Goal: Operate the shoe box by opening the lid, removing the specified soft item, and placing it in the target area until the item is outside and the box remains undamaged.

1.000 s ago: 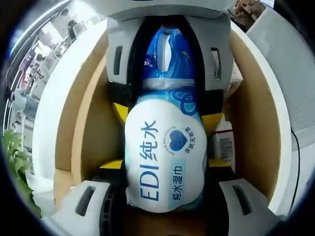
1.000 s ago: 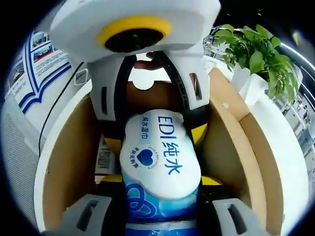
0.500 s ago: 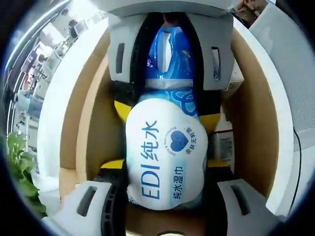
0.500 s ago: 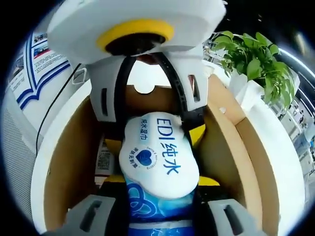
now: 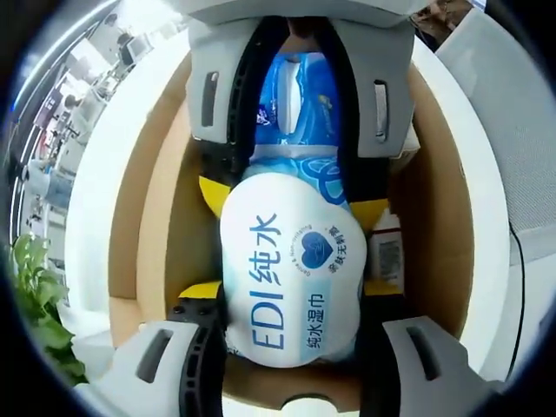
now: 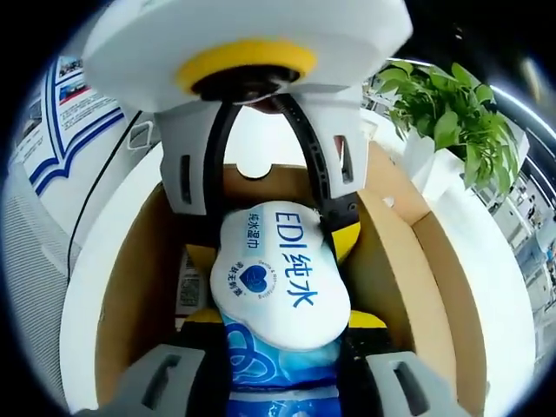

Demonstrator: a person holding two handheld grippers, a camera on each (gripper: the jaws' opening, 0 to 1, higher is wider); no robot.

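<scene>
Gripping the wet wipes pack (image 5: 291, 269) from opposite ends, both grippers have their jaws closed against its sides. Left gripper (image 5: 291, 300) holds the white-labelled end, right gripper (image 6: 282, 326) the blue end; in each view the other gripper comes in from the top, clamped on the far end. Pack (image 6: 278, 278) sits lengthwise over the middle of the open shoe box (image 5: 156, 217), between its long brown cardboard walls (image 6: 391, 261); cannot tell if it touches the box floor. A small white labelled item (image 5: 385, 256) lies inside by one wall. White desk (image 5: 95, 200) surrounds the box, and a green plant (image 6: 452, 113) stands at a desk edge.
</scene>
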